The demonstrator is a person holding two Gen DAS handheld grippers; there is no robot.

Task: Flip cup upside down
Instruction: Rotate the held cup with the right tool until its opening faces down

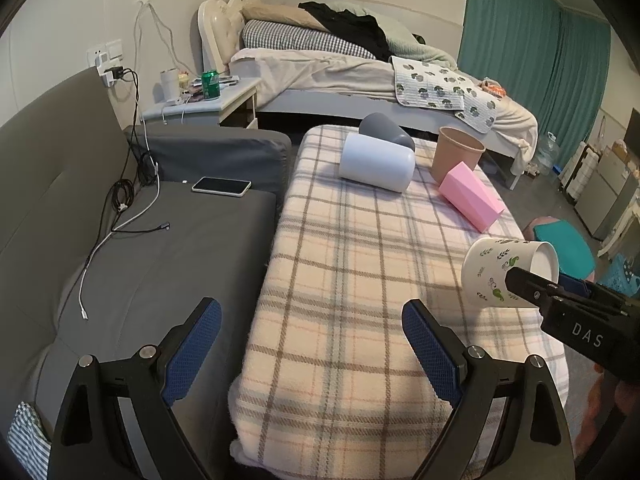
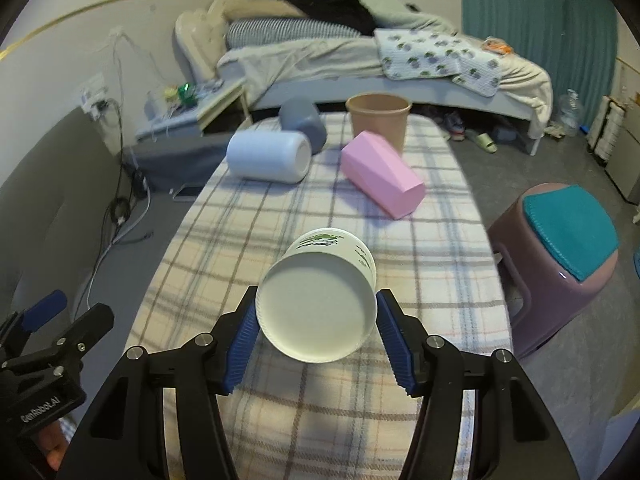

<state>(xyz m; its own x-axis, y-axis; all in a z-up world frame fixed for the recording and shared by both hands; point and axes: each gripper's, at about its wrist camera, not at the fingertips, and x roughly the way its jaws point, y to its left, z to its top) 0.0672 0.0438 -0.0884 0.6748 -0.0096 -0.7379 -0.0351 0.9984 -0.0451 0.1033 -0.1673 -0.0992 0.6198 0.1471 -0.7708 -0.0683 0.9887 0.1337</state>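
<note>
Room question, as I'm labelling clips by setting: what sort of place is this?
Most likely a bedroom at home: an unmade bed, a cluttered nightstand and a grey sofa.

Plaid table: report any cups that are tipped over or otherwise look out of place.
Three cups lie on their sides on the plaid table: the white cup, the grey cup behind it, and the pink cup. The tan cup stands upright. The right claw holds the leaf-print cup tilted in the air. Nothing looks spilled.
</note>
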